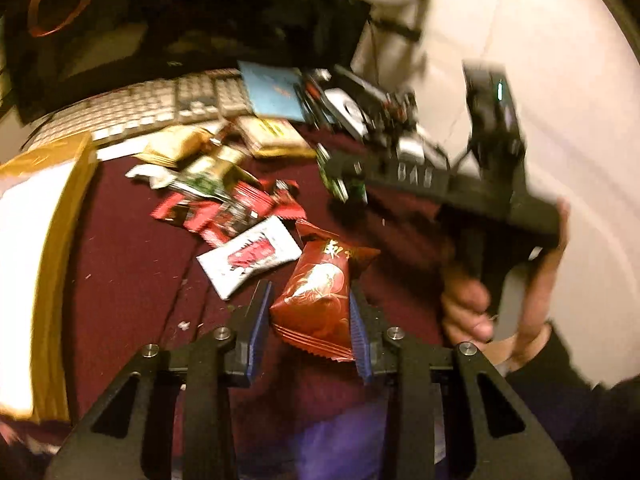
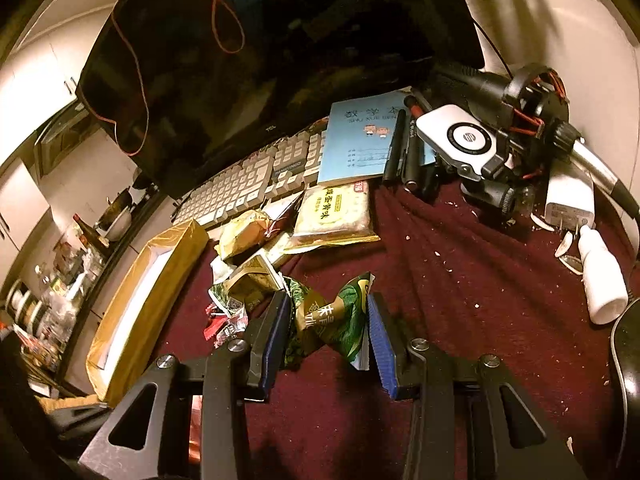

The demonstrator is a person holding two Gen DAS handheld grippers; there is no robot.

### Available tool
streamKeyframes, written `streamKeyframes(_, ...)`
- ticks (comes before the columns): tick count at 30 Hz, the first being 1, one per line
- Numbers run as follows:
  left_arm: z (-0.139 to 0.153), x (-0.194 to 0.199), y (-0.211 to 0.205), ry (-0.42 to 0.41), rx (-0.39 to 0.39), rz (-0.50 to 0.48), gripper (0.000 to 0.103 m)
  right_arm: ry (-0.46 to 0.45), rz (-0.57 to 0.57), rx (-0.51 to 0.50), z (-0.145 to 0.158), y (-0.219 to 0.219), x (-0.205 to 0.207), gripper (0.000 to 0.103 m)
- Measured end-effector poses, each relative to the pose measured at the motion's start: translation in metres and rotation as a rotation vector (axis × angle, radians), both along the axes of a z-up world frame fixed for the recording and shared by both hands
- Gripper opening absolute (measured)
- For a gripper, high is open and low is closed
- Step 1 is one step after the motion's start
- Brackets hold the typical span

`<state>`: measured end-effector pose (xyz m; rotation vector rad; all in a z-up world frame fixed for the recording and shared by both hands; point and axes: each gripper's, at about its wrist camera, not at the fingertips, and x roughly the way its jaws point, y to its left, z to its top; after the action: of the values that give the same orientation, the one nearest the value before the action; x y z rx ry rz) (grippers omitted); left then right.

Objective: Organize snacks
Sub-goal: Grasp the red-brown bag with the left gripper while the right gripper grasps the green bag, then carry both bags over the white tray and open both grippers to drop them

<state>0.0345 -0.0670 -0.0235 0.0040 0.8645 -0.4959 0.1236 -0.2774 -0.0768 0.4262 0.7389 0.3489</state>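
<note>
My left gripper is shut on a red snack packet and holds it above the dark red cloth. My right gripper is shut on a green snack packet above the cloth; it also shows in the left wrist view, blurred, held by a hand. A pile of snacks lies ahead: red packets, a white and red packet, gold packets and a yellow packet. A gold box with a white inside stands open at the left.
A keyboard and a dark monitor stand behind the pile. A blue notebook, pens, a white device, a charger and a white bottle lie at the right. Crumbs and seed shells dot the cloth.
</note>
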Motion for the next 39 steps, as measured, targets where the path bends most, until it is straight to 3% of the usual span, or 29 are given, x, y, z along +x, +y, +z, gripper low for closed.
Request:
streamKeyframes(4,0.016,-0.004,0.039,-0.014,-0.067,0.153,0.033,0.039,-0.054,-0.116,0.002,0.015,0.001,0.040)
streamKeyframes(6,0.026,-0.008,0.064,-0.036,-0.087,0.234,0.034,0.006,-0.021,-0.072,0.013,0.024,-0.006,0.040)
streamKeyframes(10,0.035,-0.014,0.106,-0.085,-0.087,0.357,0.034,-0.079,0.103,0.033,0.050,0.055,-0.025,0.040)
streamKeyframes(14,0.033,-0.015,0.158,-0.088,-0.095,0.502,0.034,-0.073,0.292,0.077,0.064,0.114,-0.031,0.040)
streamKeyframes(18,0.025,-0.016,0.205,-0.084,-0.063,0.660,0.034,-0.073,0.426,0.039,0.068,0.175,-0.041,0.040)
streamKeyframes(22,0.012,-0.012,0.242,-0.022,-0.051,0.767,0.034,-0.060,0.535,0.005,0.065,0.232,-0.041,0.040)
streamKeyframes(29,-0.011,-0.005,0.275,0.038,-0.030,0.830,0.034,-0.044,0.655,-0.079,0.053,0.306,-0.044,0.040)
streamKeyframes(33,-0.019,-0.004,0.286,0.062,-0.049,0.843,0.034,-0.064,0.667,-0.211,0.044,0.337,-0.048,0.040)
streamKeyframes(36,-0.023,-0.001,0.284,0.070,-0.021,0.845,0.035,-0.058,0.645,-0.317,0.029,0.349,-0.052,0.041)
streamKeyframes(39,-0.022,0.000,0.279,0.059,0.015,0.831,0.040,-0.078,0.645,-0.300,0.032,0.339,-0.060,0.048)
